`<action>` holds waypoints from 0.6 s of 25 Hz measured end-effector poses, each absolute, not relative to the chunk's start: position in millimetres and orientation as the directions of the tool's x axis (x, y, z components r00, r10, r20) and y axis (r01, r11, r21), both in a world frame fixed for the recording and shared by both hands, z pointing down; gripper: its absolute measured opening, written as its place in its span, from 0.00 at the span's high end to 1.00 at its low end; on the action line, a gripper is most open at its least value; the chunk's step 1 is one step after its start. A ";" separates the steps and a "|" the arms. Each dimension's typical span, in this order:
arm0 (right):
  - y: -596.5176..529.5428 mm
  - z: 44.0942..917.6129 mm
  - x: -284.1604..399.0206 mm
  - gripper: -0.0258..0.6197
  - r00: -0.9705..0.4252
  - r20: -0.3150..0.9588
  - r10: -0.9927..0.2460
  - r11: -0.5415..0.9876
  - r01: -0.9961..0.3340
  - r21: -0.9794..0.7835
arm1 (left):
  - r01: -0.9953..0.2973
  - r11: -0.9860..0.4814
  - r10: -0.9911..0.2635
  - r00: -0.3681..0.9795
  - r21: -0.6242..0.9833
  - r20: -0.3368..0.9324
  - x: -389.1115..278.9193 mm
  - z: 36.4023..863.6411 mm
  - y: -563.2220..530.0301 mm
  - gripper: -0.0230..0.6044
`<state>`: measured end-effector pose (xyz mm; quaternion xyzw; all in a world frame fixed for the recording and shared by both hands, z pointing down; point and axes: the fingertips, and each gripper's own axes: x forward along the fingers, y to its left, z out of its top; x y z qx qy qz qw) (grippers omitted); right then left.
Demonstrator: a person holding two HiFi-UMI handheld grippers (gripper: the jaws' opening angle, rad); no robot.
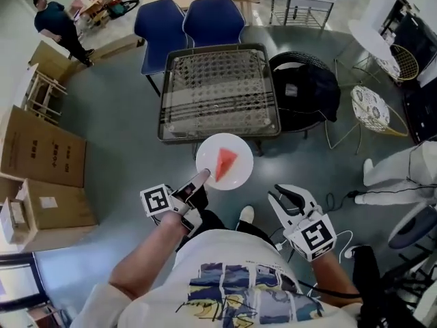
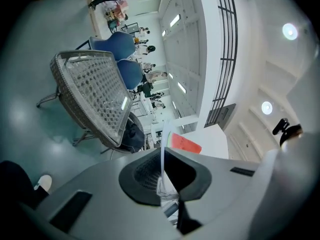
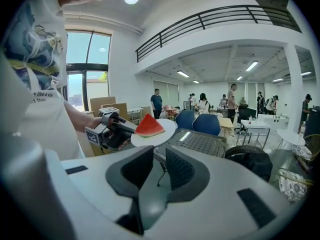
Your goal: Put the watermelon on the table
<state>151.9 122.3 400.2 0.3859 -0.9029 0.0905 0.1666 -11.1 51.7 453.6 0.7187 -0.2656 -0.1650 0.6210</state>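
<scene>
A red wedge of watermelon lies on a round white plate held in the air just in front of the table's near edge. My left gripper is shut on the plate's near rim. In the left gripper view the plate shows edge-on between the jaws, with the watermelon beyond. The right gripper view shows the watermelon, the plate and the left gripper. My right gripper hangs open and holds nothing, lower right of the plate. The glass-topped wicker table stands beyond.
Two blue chairs stand behind the table. A black bag fills a chair at its right, near a white wire chair. Cardboard boxes line the left. A person stands far left; white-clad legs show at right.
</scene>
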 end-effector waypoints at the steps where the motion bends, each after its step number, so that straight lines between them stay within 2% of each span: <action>1: 111.9 401.7 157.3 0.87 -0.651 0.374 -0.660 0.688 -0.724 -0.046 | -0.174 -0.087 -0.597 0.797 0.981 0.088 -7.4 453.1 38.5 0.94; 7: 49.0 406.7 161.4 0.87 -0.675 0.379 -0.633 0.713 -0.699 -0.054 | -0.180 -0.047 -0.664 0.740 0.982 0.104 -15.7 471.1 -34.1 0.94; 15: -59.1 416.1 155.2 0.87 -0.617 0.443 -0.651 0.671 -0.740 -0.046 | -0.207 -0.011 -0.698 0.702 0.978 0.141 -63.1 521.8 -167.5 0.94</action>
